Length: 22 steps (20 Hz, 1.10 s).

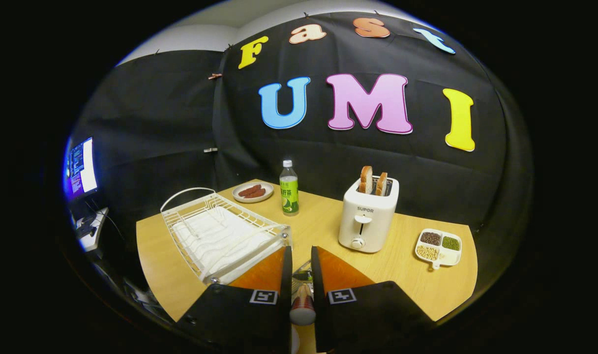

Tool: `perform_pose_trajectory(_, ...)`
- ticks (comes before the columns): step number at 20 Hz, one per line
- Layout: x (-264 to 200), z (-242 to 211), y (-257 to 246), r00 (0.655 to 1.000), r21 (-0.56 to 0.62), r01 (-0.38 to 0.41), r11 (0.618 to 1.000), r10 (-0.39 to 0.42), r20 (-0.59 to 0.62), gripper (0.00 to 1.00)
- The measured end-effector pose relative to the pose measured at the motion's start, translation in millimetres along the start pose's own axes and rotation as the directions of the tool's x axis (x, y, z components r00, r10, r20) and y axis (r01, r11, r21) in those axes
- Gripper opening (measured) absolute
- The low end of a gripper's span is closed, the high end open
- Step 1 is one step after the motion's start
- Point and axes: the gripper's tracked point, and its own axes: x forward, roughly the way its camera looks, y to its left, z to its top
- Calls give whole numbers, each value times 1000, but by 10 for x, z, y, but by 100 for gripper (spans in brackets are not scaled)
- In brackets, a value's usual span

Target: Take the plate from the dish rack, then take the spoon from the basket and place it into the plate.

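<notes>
My gripper (301, 253) hangs above the wooden table (407, 275), its fingers drawn close together on a spoon (302, 295). The spoon lies lengthwise in the narrow gap, its shiny metal part toward the fingertips and its rounded reddish handle end toward me. The white wire dish rack (220, 236) stands just ahead and left of the fingers, and no plate stands in it. A thin white sliver (294, 340) shows low between the finger bases; I cannot tell what it is.
A white toaster (368, 221) with two bread slices stands ahead to the right. A green bottle (289, 189) and a small dish of sausages (253, 191) sit at the back. A divided dish of beans (439, 246) is far right. A monitor (81, 167) glows off the table's left side.
</notes>
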Motion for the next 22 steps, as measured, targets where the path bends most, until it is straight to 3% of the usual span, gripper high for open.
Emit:
perform_pose_trajectory(5, -333, 154, 383, 993, 23, -114, 993, 114, 5, 23)
perform_pose_trajectory(12, -479, -483, 849, 963, -6, -237, 971, 235, -130, 23)
perform_pose_trajectory(22, -357, -1263, 1008, 926, -11, -260, 966, 246, -288, 23)
